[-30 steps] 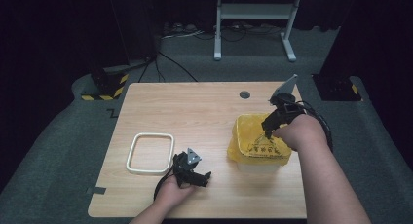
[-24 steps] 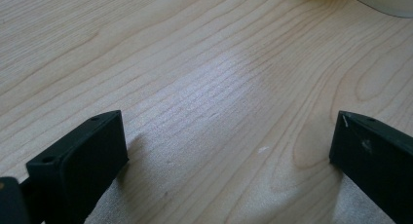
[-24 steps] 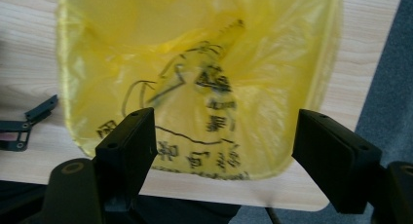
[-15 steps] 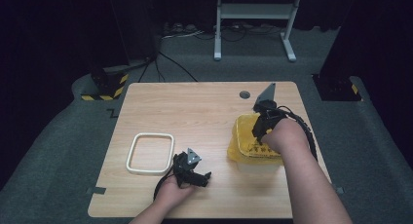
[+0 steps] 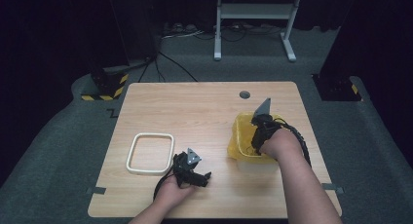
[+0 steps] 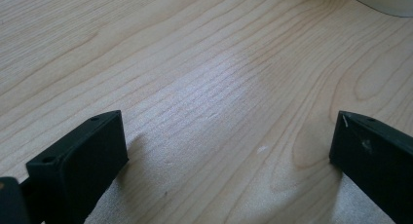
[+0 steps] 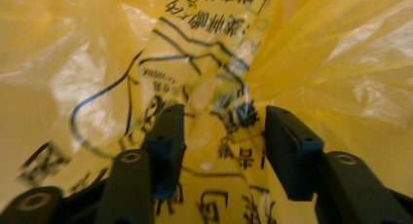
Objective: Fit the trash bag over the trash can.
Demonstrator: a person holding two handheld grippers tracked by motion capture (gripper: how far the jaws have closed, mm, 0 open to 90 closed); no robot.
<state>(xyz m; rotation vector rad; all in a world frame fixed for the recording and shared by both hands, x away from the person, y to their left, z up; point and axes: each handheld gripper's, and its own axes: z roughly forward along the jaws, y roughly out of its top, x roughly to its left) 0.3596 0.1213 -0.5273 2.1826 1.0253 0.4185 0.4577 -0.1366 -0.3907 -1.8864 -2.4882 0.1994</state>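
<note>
A white bin [image 5: 253,166] lined with a yellow printed bag [image 5: 237,132] stands at the right of the wooden table [image 5: 195,112]. My right gripper [image 5: 254,142] points down inside it. Its jaws have just been closing and stand half apart [image 7: 224,131], with a ridge of the yellow bag [image 7: 229,63] rising between the fingertips; I see no pad pressing on the film. My left gripper [image 5: 204,179] rests on the table near the front edge, pointing right. Its jaws are wide open [image 6: 229,136] over bare wood.
A white rectangular frame [image 5: 132,156] lies flat at the front left, just left of my left gripper. A round cable hole [image 5: 244,94] sits at the table's far edge. A metal stand [image 5: 253,19] and cables are on the floor behind.
My right hand has come down and slightly left, sinking the gripper into the yellow bag. The left hand has stayed where it was.
</note>
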